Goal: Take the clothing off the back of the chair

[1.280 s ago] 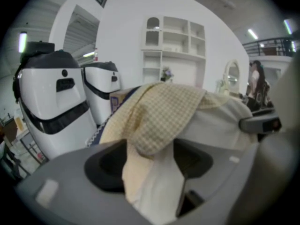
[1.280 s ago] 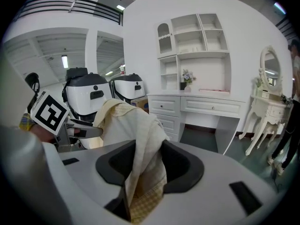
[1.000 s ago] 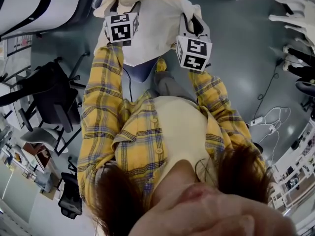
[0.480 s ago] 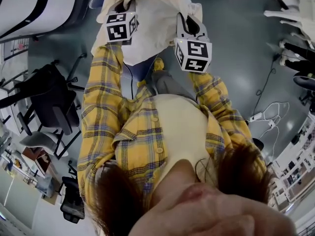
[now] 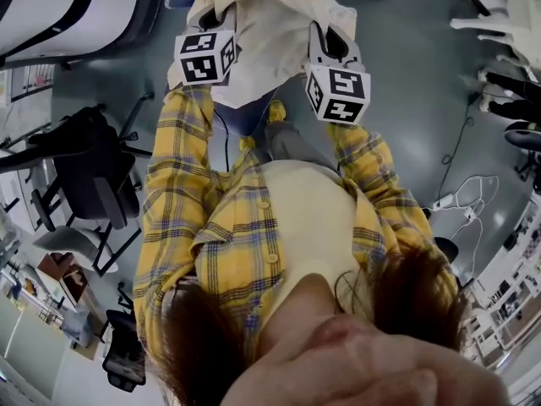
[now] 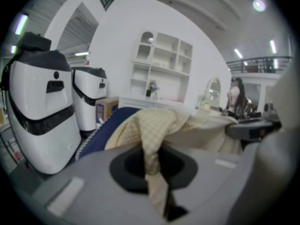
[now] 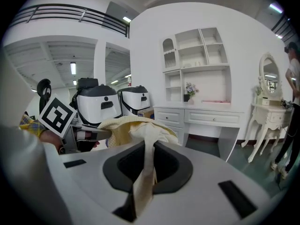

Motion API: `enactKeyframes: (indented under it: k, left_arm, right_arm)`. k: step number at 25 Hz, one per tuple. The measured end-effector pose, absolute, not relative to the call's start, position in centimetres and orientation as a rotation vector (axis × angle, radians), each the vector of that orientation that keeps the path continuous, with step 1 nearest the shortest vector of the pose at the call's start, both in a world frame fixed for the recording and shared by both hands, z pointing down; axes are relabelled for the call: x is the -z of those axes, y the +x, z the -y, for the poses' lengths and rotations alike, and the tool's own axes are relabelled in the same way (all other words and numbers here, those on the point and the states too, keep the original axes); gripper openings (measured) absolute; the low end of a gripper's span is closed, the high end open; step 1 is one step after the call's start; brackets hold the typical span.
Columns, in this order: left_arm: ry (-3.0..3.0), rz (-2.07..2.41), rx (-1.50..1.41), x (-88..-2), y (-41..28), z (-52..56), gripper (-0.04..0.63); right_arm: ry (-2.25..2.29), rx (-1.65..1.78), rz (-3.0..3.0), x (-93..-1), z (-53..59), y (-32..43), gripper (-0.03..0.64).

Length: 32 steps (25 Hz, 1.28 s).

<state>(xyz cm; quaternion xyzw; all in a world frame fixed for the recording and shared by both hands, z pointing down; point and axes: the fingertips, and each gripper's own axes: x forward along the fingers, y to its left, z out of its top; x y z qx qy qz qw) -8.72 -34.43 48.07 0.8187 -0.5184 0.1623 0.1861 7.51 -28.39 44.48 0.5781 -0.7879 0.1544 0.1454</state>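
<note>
A cream garment (image 5: 270, 32) hangs over the blue chair back (image 5: 245, 117), bunched between my two grippers. The left gripper (image 5: 211, 13) holds its left side; in the left gripper view a fold of the checked cream cloth (image 6: 154, 130) runs down between the jaws of the left gripper (image 6: 155, 172), which are closing on it. The right gripper (image 5: 328, 39) holds the right side; in the right gripper view a strip of the cloth (image 7: 140, 130) is pinched in the right gripper (image 7: 143, 177). The blue chair back (image 6: 105, 125) shows under the garment.
A black office chair (image 5: 84, 167) stands at the left. White rounded machines (image 6: 42, 111) stand behind the chair. A white dresser with shelves (image 7: 206, 116) and a mirror table are beyond. Cables (image 5: 461, 201) lie on the floor at the right.
Both grippers have shifted toward the top of the head view, and the cream garment has lifted with them, showing more of the blue chair beneath.
</note>
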Motion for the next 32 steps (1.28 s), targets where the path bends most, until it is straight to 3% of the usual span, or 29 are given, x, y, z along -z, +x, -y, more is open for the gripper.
enactKeyframes:
  k: [32]
  left_arm:
    - [2.301,1.636,-0.087,-33.5,-16.9,18.9,0.025]
  right_arm:
    - [1.612,-0.24,2.54,-33.2,17.7,-1.0,0.034]
